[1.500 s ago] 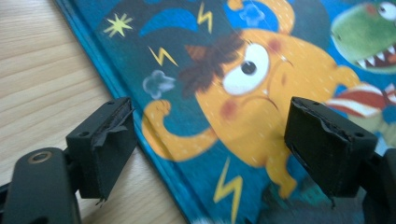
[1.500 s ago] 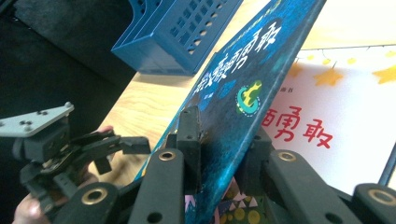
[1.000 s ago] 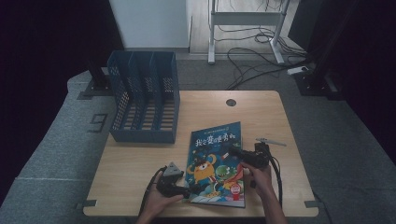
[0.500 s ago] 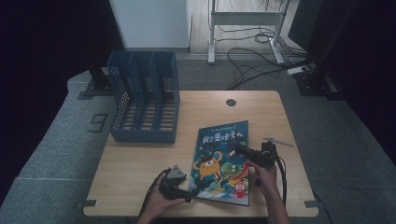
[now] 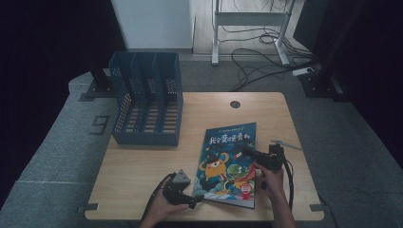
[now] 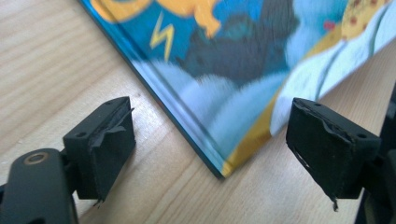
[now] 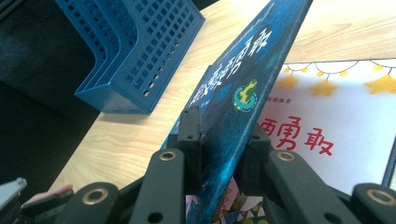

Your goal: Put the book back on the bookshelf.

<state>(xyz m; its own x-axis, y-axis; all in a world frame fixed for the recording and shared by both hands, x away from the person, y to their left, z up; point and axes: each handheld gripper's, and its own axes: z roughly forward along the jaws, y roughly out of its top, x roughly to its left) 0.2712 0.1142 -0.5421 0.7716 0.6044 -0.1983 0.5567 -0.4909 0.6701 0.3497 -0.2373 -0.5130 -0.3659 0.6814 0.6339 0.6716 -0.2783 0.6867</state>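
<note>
The blue perforated plastic file rack [image 5: 146,105] with upright slots stands at the bench's left rear, well apart from the work, presumably the place where the book is to go.

The left tool [image 5: 196,198] rests low on the pale wooden bench [image 5: 142,180] at the near left corner of the colourful hardcover picture book [image 5: 228,164]. Its jaws stand apart, one on each side of that corner without touching it, probably placed to steady or catch the book.

The book lies near the bench's front centre. The right tool [image 5: 248,151] is clamped on the front cover's right edge; the right gripper view shows the cover raised at a slant above the white title page [image 7: 336,126], so the grip appears to serve to open or lift it.

Grey carpet surrounds the bench. Cables and a metal frame lie behind it, and the room is dark.
</note>
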